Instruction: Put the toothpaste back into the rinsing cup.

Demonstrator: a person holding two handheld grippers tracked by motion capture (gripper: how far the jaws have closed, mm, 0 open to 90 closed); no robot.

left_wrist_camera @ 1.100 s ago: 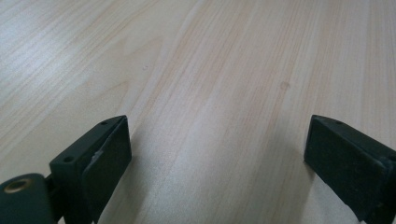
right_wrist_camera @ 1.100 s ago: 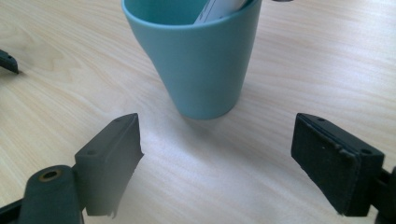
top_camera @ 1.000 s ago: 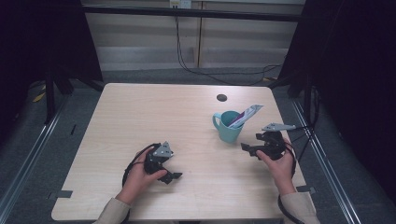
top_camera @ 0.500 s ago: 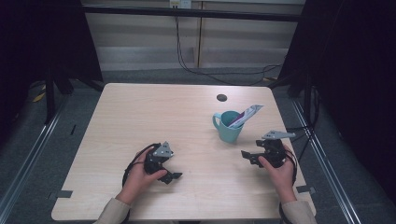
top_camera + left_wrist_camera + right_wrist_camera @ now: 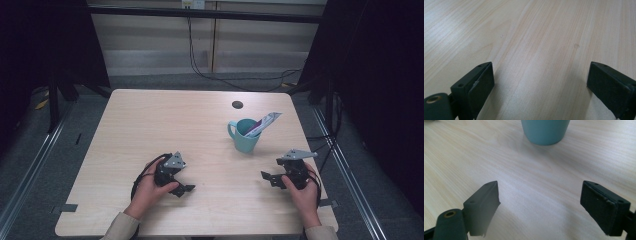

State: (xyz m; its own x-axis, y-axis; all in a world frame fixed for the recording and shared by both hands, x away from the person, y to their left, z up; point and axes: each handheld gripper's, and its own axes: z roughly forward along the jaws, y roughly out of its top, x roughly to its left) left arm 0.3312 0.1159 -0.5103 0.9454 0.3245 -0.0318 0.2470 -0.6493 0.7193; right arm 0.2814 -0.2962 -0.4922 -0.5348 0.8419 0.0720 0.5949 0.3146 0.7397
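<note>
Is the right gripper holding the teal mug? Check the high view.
No, the right gripper rests on the table, apart from the teal mug.

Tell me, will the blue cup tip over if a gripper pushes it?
Probably, if pushed high: the teal cup narrows toward its base, and the packet leaning out over its rim adds a little top weight. Pushed low, it likely slides on the smooth table.

We see dim room, table [image 5: 165, 125] lit evenly from above. Soft shadows under mug [image 5: 246, 135]. In gripper views, pale sheen top left, near jaws slightly blurred.
</note>
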